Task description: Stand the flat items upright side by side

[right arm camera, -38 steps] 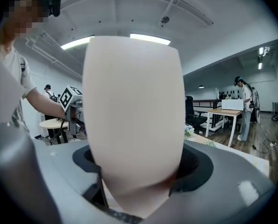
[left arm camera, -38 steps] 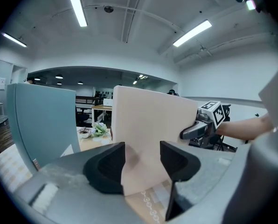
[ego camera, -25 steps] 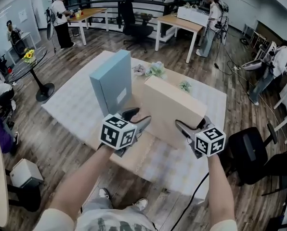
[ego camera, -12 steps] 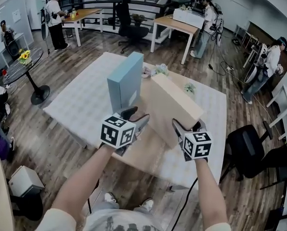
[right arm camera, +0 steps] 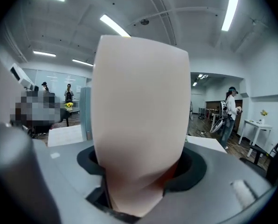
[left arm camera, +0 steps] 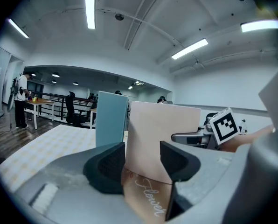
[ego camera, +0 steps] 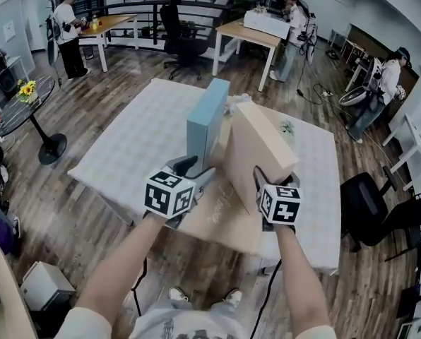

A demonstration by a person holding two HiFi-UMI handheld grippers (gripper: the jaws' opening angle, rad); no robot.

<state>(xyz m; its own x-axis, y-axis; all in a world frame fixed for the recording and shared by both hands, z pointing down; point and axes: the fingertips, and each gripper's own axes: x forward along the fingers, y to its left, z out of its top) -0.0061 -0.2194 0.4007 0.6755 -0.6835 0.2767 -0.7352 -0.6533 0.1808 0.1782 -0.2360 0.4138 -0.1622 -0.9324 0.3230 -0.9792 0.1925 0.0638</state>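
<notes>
The right tongs grip the near end of the pale beige flat cardboard box, nearly upright just right of the standing light-blue flat box, long axes both pointing away. The left tongs gape, gripping nothing, over the cloth-covered tabletop in a busy office.

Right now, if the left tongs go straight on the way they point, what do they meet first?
Most likely the beige box, which the right tongs grip: it shows straight ahead between the open left tongs. The blue box stands left of that line. Depth is hard to judge.
</notes>
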